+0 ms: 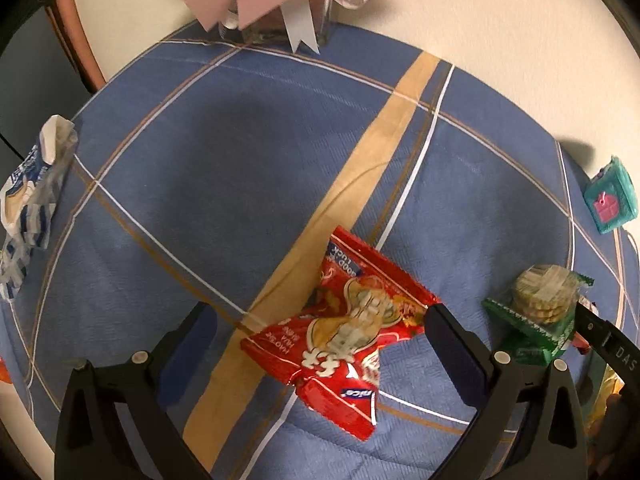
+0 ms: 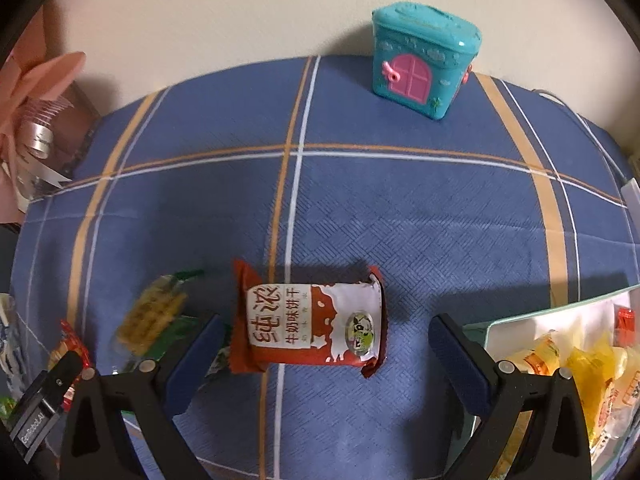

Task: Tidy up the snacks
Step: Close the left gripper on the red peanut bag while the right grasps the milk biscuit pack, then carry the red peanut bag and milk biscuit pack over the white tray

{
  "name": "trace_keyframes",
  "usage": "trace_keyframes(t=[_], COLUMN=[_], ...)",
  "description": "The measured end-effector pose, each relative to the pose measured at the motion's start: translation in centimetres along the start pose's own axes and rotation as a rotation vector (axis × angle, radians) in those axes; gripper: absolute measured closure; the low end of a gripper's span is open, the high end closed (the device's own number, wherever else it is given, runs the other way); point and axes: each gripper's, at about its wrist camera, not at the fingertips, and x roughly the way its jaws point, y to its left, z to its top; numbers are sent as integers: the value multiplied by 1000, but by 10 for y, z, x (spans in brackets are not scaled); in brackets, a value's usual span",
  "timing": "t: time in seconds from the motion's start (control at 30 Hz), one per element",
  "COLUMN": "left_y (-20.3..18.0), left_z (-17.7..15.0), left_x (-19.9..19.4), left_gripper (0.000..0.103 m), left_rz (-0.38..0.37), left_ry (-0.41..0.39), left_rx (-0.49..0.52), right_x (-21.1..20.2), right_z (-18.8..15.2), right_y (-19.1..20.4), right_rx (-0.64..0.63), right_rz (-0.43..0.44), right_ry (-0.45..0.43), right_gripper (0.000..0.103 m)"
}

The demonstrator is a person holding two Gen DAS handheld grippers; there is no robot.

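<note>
In the left wrist view a crumpled red snack packet (image 1: 340,332) lies on the blue checked tablecloth (image 1: 200,184), between the fingers of my left gripper (image 1: 316,322), which is open around it. A green pack of round crackers (image 1: 540,308) lies to its right. In the right wrist view a brown-and-white biscuit packet (image 2: 310,326) lies flat between the fingers of my right gripper (image 2: 326,330), which is open. A green waffle pack (image 2: 154,316) lies just left of the left finger. A white tray (image 2: 520,324) with yellow and red snacks sits at the right.
A teal toy house box (image 2: 424,60) stands by the wall at the back. A pink paper flower in a clear box (image 1: 280,4) stands at the table's far edge. A blue-white wrapper (image 1: 32,200) lies at the left edge. The left gripper's body (image 2: 44,404) shows at lower left.
</note>
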Motion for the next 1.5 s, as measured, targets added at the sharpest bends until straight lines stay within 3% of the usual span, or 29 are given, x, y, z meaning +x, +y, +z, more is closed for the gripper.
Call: trace_keyframes(t=[0.17,0.27,0.67,1.0,1.5], left_y=[-4,-5,-6,-11,-22], left_z=[-1,-1,-2,1,-12], left_x=[7,8,5,1,-51], left_gripper=[0,5,51,54,54], left_rz=[-14,-26,-42,-76,-109], left_ry=[13,12,9,8,-33], left_rx=[9,10,-5,-7,8], right_x=[2,3,12,4,-44], right_z=[1,2,-6,-8,-46], right_y=[1,-1,7,9,-7], right_rx=[9,1,-32,-43,-20], right_rz=[2,-16,-38,-35,21], right_ry=[-1,4,16,7,-28], right_gripper=[0,2,25,37,38])
